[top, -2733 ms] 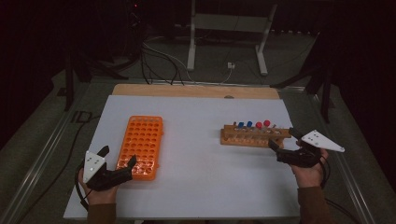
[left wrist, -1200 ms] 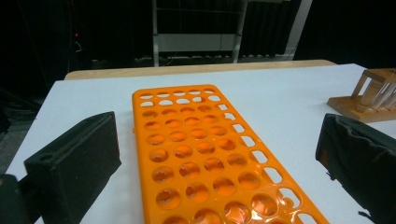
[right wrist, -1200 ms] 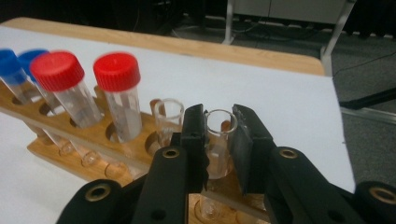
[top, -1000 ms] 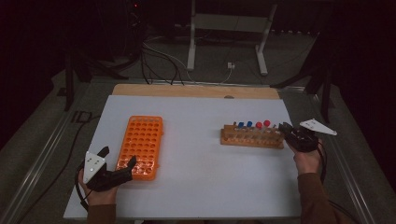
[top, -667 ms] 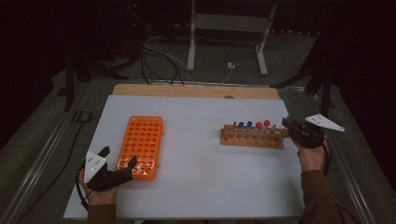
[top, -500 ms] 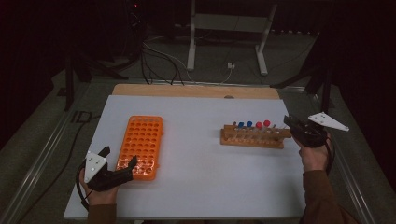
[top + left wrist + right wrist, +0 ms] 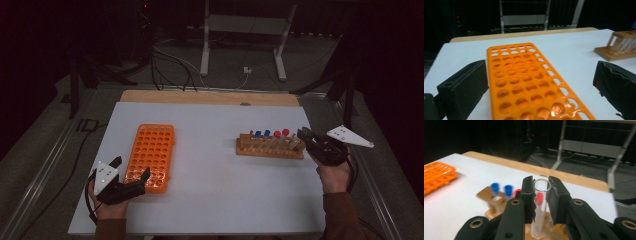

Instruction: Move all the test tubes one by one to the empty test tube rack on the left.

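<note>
A wooden rack (image 7: 270,150) on the right of the white table holds two blue-capped tubes (image 7: 262,133) and two red-capped tubes (image 7: 281,133). At its right end my right gripper (image 7: 303,134) is shut on a clear uncapped test tube (image 7: 540,207), which stands upright between the pads (image 7: 527,192). The tube's lower end is level with the rack top (image 7: 499,205). An empty orange tube rack (image 7: 150,155) lies on the left. My left gripper (image 7: 132,167) is open and straddles the orange rack's near end (image 7: 524,82).
A bare wooden strip (image 7: 210,97) runs along the table's far edge. Beyond it are a metal stand (image 7: 245,40) and floor cables (image 7: 170,60). Bare white tabletop (image 7: 210,165) lies between the two racks.
My right gripper moved away from the person to the wooden rack's right end and now grips the clear tube. The left gripper stayed put.
</note>
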Action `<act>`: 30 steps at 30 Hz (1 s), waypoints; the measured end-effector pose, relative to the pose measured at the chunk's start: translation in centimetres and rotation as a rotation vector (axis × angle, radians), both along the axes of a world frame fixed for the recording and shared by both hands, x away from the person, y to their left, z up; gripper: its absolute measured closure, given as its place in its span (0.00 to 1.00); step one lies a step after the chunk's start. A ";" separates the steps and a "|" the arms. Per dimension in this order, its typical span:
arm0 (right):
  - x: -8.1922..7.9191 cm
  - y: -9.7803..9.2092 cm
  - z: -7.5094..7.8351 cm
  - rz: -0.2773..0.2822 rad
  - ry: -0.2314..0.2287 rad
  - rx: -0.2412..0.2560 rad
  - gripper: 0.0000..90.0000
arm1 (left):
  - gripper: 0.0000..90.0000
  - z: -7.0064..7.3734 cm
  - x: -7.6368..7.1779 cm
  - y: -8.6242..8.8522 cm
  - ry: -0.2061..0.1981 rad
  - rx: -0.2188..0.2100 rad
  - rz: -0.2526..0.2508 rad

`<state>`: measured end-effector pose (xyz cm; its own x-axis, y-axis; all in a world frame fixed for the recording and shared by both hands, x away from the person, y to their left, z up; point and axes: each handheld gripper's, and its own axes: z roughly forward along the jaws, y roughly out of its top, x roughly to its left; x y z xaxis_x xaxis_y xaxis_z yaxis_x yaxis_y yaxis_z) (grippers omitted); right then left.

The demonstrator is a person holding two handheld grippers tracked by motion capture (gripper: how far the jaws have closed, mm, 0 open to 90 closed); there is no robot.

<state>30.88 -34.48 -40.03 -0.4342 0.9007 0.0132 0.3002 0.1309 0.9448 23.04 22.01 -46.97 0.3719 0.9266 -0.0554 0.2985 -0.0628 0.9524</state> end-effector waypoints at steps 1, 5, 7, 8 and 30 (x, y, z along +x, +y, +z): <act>-0.1 0.3 -0.2 0.013 0.001 0.004 0.85 | 0.01 0.1 0.0 -0.2 0.001 -0.003 -0.009; -0.3 1.5 -0.9 0.057 0.019 0.039 0.85 | 0.01 0.6 0.1 -1.2 -0.009 0.012 -0.038; -0.1 2.2 -1.1 0.076 0.033 0.033 0.85 | 0.01 1.0 0.2 -1.7 -0.016 0.012 -0.058; -0.1 2.6 -1.2 0.087 0.035 0.031 0.85 | 0.01 1.2 0.3 -2.0 -0.021 0.009 -0.077; -0.5 12.3 -1.9 0.331 0.059 -0.001 0.85 | 0.02 2.6 5.3 -15.2 0.030 0.051 -0.371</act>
